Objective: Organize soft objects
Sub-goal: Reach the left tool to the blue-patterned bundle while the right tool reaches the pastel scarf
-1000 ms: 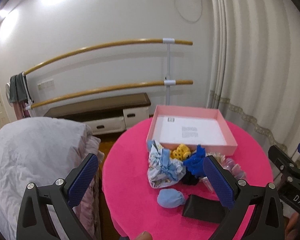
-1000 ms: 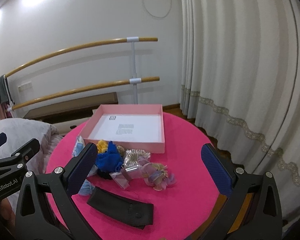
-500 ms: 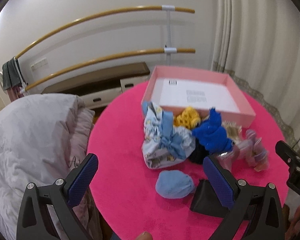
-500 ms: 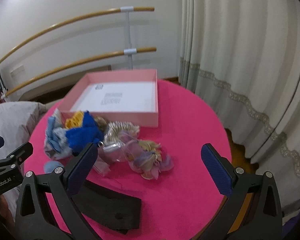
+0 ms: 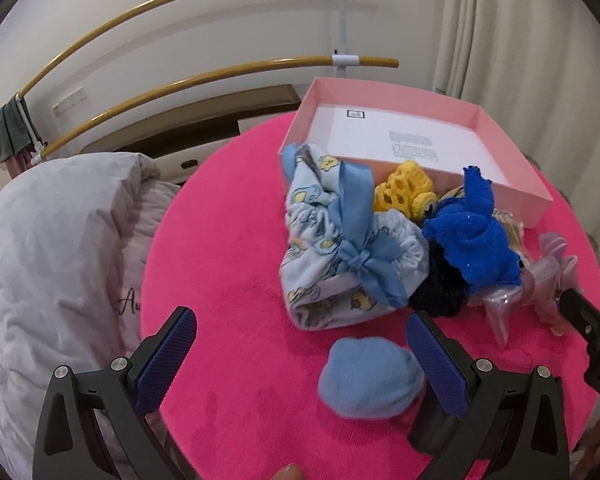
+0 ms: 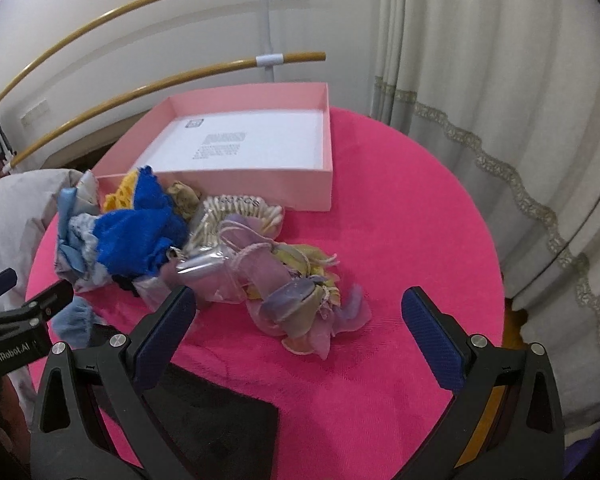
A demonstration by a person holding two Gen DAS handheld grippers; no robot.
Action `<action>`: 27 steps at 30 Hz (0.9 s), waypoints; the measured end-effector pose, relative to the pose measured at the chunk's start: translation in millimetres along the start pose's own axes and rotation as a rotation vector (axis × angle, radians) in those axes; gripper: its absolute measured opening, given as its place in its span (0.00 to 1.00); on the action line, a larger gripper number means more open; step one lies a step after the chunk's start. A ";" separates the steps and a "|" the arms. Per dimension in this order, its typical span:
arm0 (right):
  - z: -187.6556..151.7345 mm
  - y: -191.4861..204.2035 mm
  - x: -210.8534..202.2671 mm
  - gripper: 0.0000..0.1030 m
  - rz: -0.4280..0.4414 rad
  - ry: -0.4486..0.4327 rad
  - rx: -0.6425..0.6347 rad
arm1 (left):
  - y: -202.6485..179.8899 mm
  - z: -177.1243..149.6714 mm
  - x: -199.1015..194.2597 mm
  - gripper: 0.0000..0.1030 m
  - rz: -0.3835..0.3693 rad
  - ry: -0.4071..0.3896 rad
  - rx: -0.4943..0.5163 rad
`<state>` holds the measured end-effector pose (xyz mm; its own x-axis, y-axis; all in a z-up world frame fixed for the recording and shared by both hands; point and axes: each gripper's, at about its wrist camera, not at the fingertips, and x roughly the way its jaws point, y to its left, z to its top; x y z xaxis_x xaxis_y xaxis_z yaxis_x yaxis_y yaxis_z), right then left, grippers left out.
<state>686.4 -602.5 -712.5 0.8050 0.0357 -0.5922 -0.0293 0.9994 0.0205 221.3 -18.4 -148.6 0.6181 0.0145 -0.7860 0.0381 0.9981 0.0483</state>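
Left tool (image 5: pixel 300 354): blue-padded fingers spread wide, nothing between them, low in the frame over the round desk with the hot-pink fuzzy cover (image 5: pixel 228 240). The small pale-blue felted pouch (image 5: pixel 370 378) lies just inside its right finger, lower centre of the left view.

Right tool (image 6: pixel 298 324): fingers also wide apart, holding nothing. Between and just beyond them sits the crumpled lilac-and-yellow sheer fabric bundle (image 6: pixel 300 300). A flat black rectangular fabric piece (image 6: pixel 220 428) lies under the left finger, bottom left of the right view.

Further out, centre of both views, the heap: a light-blue printed cloth bag tied with a blue satin bow (image 5: pixel 332 256), a royal-blue fuzzy knit piece (image 5: pixel 472 236), a yellow crocheted piece (image 5: pixel 404 192), something black beneath that I cannot identify. Behind the heap, touching it, the shallow open pink cardboard box with a white printed sheet on its floor (image 6: pixel 324 160); nothing soft is inside it yet.

Risks, as judged:
- The heap is tangled; pinching one piece may drag neighbours along or off the desk edge.
- Sheer fabric may slip from a shallow pinch.
- The pouch lies close to the left tool's right finger, so closing may nudge it aside instead of catching it.
- The two tools work near each other and could collide.
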 end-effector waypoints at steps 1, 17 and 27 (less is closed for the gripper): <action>-0.4 -0.9 3.0 0.97 0.002 0.006 0.000 | -1.6 2.1 4.6 1.00 -0.003 0.003 0.008; 3.4 -23.4 38.6 0.67 0.093 0.047 0.031 | -1.8 29.4 61.1 0.92 -0.070 0.032 -0.002; 5.6 -35.0 44.0 0.60 0.106 0.054 0.081 | -4.1 29.2 64.0 1.00 -0.026 0.020 0.016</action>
<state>726.2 -635.9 -734.8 0.7665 0.1431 -0.6260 -0.0630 0.9869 0.1485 283.7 -23.3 -181.1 0.6011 -0.0102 -0.7991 0.0667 0.9971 0.0374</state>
